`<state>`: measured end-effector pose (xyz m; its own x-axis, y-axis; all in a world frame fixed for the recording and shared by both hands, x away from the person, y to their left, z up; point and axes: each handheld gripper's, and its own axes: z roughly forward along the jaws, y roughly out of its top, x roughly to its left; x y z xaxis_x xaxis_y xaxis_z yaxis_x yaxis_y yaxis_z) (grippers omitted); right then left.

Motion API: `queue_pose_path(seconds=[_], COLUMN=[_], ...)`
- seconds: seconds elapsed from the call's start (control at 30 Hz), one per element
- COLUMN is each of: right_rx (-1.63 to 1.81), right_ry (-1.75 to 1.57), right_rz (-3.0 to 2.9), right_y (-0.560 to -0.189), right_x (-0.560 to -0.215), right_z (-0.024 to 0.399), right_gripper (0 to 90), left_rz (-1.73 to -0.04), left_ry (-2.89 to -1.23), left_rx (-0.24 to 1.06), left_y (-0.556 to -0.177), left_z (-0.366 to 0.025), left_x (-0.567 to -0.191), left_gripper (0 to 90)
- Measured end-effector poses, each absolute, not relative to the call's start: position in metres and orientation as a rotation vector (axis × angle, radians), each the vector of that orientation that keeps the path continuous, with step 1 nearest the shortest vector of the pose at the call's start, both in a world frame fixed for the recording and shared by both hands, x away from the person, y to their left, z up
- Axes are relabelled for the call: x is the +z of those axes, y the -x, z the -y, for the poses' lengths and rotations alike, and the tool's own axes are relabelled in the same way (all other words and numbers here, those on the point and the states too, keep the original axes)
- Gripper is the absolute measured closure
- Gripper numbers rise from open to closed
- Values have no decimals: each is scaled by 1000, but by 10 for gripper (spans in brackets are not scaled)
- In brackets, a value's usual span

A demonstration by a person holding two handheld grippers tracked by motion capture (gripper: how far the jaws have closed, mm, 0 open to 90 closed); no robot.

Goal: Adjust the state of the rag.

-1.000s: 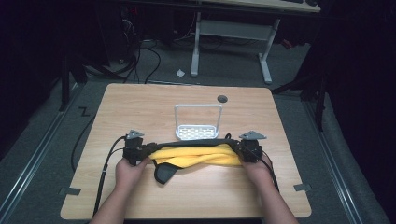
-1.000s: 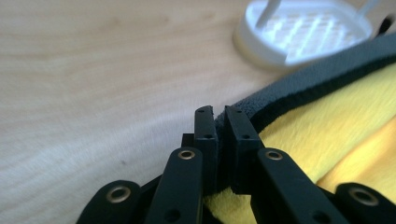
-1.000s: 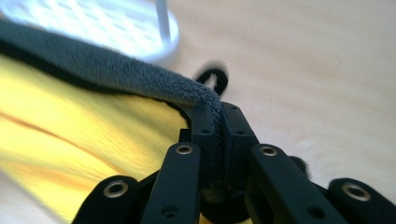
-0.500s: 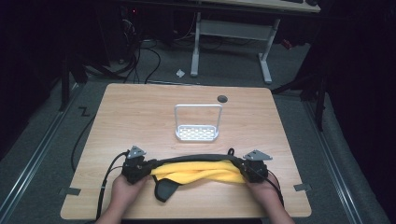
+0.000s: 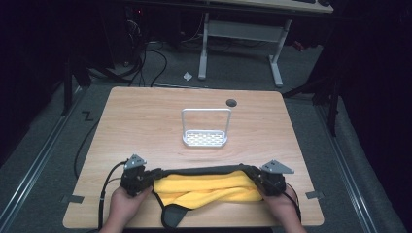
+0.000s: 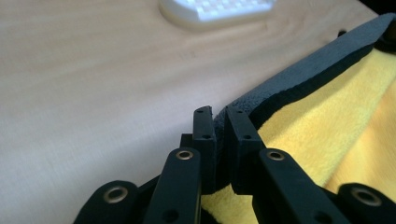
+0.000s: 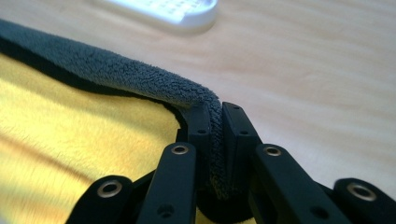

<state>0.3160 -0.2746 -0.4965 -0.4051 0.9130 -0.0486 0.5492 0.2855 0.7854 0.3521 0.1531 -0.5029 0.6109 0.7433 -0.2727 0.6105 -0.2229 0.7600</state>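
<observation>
High view first: the left gripper (image 5: 145, 180) and the right gripper (image 5: 264, 183) each pinch one end of the towel (image 5: 206, 188), yellow on one side and grey on the other. It lies bunched at the near edge of the table (image 5: 145, 121), well in front of the white rack (image 5: 205, 128). In the left gripper view its jaws squeeze the grey edge (image 6: 299, 74). The right jaws have just loosened a little, but the cloth is between them and they grip it. If they loosen more, that corner may slip out. A dark flap hangs near the table edge and may drag the towel off.
</observation>
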Motion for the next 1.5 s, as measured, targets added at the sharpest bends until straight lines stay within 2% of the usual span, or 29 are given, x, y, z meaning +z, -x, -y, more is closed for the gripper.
queue_pose_path(seconds=[0.17, 0.27, 0.4, 0.5, 0.53, 0.57, 0.7, 0.83, 1.03, 1.17, 1.27, 1.37, 1.43, 1.5], right_rx=[948, 884, 853, 868, 876, 876, 932, 947, 987, 988, 975, 951, 947, 931], right_ry=[-1355, -1418, -1452, -1463, -1468, -1468, -1433, -1404, -1377, -1345, -1339, -1319, -1306, -1302], right_rz=[-2051, -2096, -2109, -2096, -2086, -2086, -2043, -2031, -2038, -2061, -2100, -2130, -2136, -2153], right_y=[-349, -380, -394, -399, -400, -400, -390, -378, -340, -312, -293, -281, -277, -279], right_x=[-495, -510, -519, -520, -515, -515, -496, -489, -495, -502, -508, -511, -512, -516], right_z=[277, 278, 279, 281, 283, 283, 288, 288, 289, 286, 282, 277, 275, 273], right_gripper=[829, 809, 752, 679, 634, 634, 576, 568, 574, 590, 587, 556, 537, 523], left_rz=[-1126, -1176, -1219, -1249, -1260, -1265, -1249, -1194, -1143, -1155, -1127, -1086, -1061, -1042], left_ry=[-1962, -1997, -1922, -1900, -1892, -1882, -1826, -1863, -1905, -1900, -1938, -1974, -2012, -2040], left_rx=[192, 184, 172, 177, 189, 198, 223, 256, 234, 129, 107, 97, 125, 172], left_y=[-398, -420, -430, -432, -432, -432, -424, -405, -364, -340, -325, -315, -312, -311], left_z=[-144, -139, -143, -146, -147, -148, -155, -155, -154, -157, -150, -141, -135, -132], left_x=[-510, -525, -532, -532, -531, -529, -514, -505, -512, -523, -527, -528, -528, -529], left_gripper=[822, 806, 781, 719, 636, 636, 498, 470, 521, 597, 614, 588, 559, 569])
